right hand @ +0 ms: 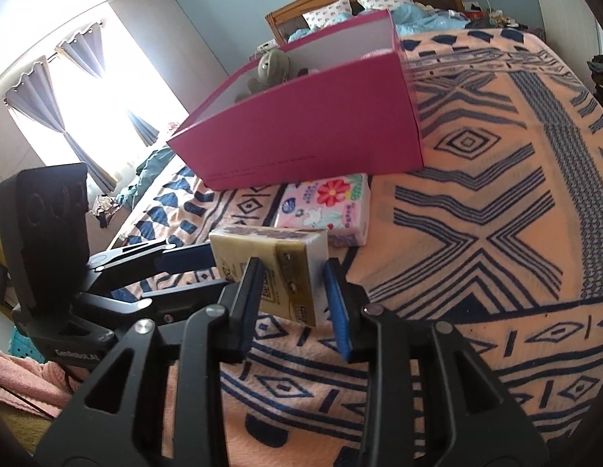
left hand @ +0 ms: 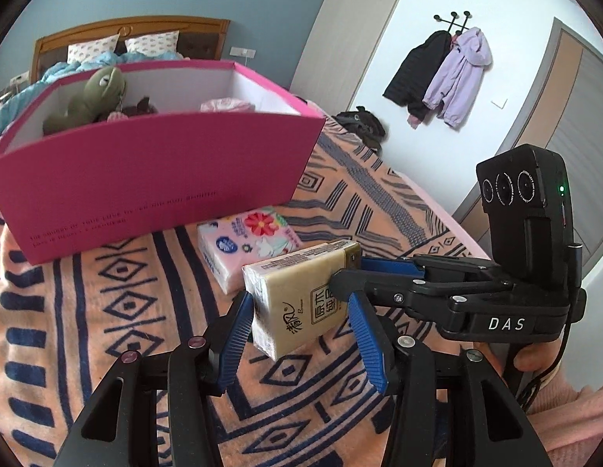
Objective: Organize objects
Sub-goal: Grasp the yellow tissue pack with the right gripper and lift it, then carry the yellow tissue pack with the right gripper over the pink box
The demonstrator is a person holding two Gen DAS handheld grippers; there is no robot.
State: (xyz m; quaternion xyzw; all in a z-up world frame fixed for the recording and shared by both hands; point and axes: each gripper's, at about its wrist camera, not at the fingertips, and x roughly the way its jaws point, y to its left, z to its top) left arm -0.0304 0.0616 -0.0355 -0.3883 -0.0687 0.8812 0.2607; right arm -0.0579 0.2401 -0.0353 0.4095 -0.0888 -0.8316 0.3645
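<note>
A beige tissue pack hangs just above the patterned blanket, held from both ends. My left gripper is shut on one end. My right gripper is shut on the other end, reaching in from the right of the left wrist view. Behind the pack lies a pink floral tissue pack, flat against the front of an open magenta box. A green plush toy and some pink items sit inside the box.
The bed's wooden headboard and pillows are behind the box. Coats hang on the right wall and a dark bag lies at the bed's far right edge. Curtained windows are to the left. A hand in a pink sleeve holds the right gripper.
</note>
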